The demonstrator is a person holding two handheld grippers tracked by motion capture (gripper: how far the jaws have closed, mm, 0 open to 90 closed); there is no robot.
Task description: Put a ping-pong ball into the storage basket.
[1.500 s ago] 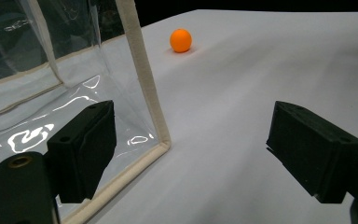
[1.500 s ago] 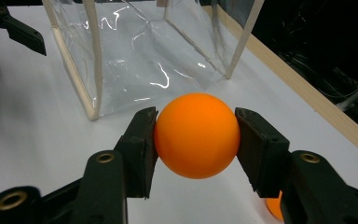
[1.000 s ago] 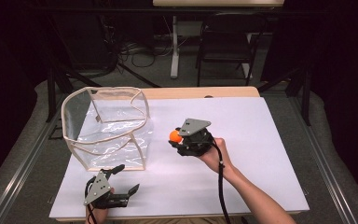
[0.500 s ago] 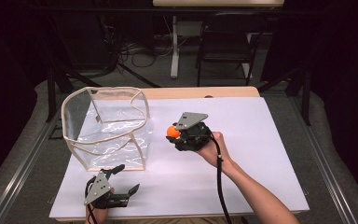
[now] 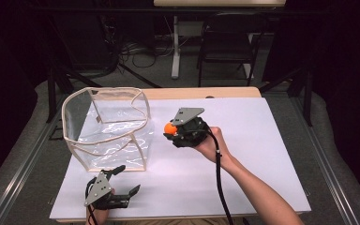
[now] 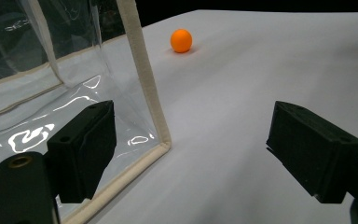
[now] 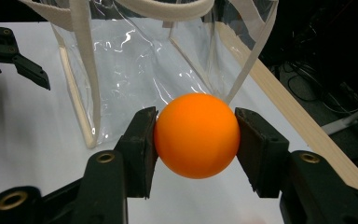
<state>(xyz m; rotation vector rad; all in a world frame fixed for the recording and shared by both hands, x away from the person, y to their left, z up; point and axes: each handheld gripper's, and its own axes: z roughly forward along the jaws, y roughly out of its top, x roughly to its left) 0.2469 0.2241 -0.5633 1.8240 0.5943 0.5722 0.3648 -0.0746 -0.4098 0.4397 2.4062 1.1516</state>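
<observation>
Desk layout

Bag (image 5: 107, 125) standing on desk (image 5: 262, 154) at rear left; ball (image 5: 169, 127) just right of bag, between jaws of right gripper (image 5: 172, 131); left gripper (image 5: 124, 180) at front left, before bag.

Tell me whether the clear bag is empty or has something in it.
Empty: the clear bag stands open-topped with nothing inside; the orange ball is outside it, clamped in the right gripper.

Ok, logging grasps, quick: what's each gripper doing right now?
Left gripper: open, holding nothing.
Right gripper: closed on the orange ball.
</observation>
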